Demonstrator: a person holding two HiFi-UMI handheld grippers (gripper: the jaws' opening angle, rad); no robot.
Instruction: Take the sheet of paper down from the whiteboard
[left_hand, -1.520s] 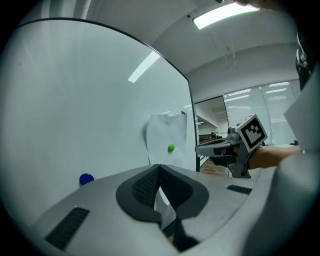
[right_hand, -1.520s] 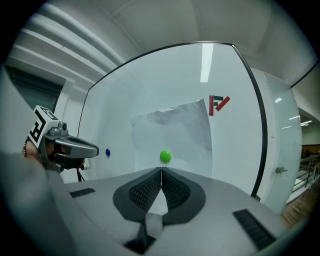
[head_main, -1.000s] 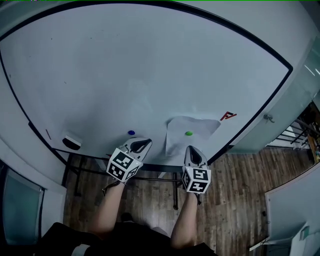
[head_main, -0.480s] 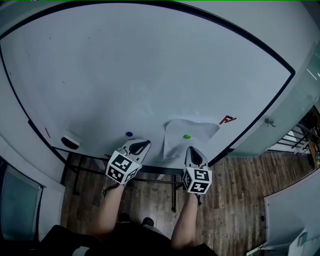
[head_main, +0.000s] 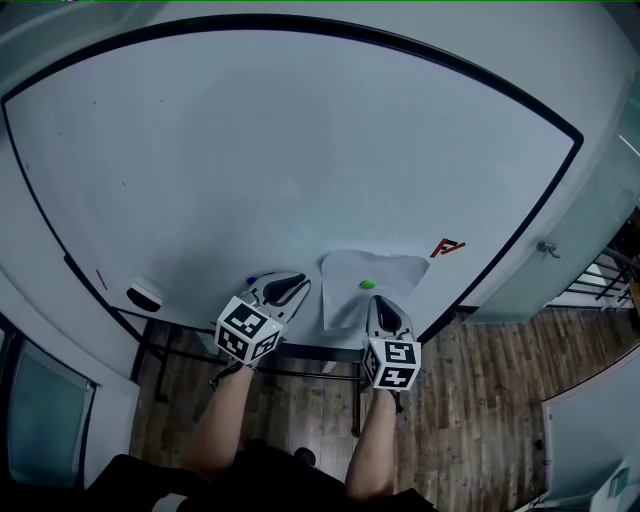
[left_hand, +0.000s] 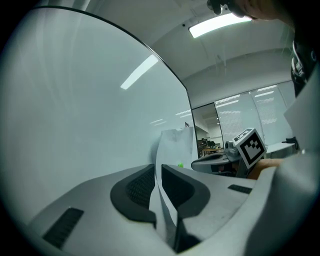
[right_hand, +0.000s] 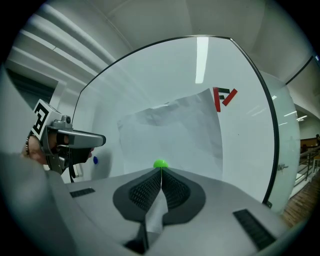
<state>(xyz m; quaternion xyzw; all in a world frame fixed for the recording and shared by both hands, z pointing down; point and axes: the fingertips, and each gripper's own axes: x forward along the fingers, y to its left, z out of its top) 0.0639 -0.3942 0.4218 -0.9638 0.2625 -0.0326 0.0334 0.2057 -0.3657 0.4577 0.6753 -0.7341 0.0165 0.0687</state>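
Claws first: both are pressed together with nothing pinched as far as I can see. The left claw (head_main: 298, 284) shows only a thin pale sliver between its pads, and the right claw (head_main: 378, 300) is closed tight. The sheet of paper (head_main: 385, 268) is up on the whiteboard (head_main: 250, 150), and the only thing I can see holding it is one green magnet (head_main: 367, 285), which is why it looks wrinkled and a bit loose at the edges instead of lying flat. A blue magnet (right_hand: 95, 160) sits on bare board off to the sheet's left and does nothing for it, and there's a small red mark (head_main: 447, 247) on the board to the sheet's right. The right claw points pretty much straight at the green magnet, tips just short of it, so my guess is the magnet is what gets pulled. It'd have to spread first though. The left claw sits just beside the sheet's left edge, aimed along the board toward it, probably parked there to catch the paper once nothing pins it. So the sheet isn't down yet.
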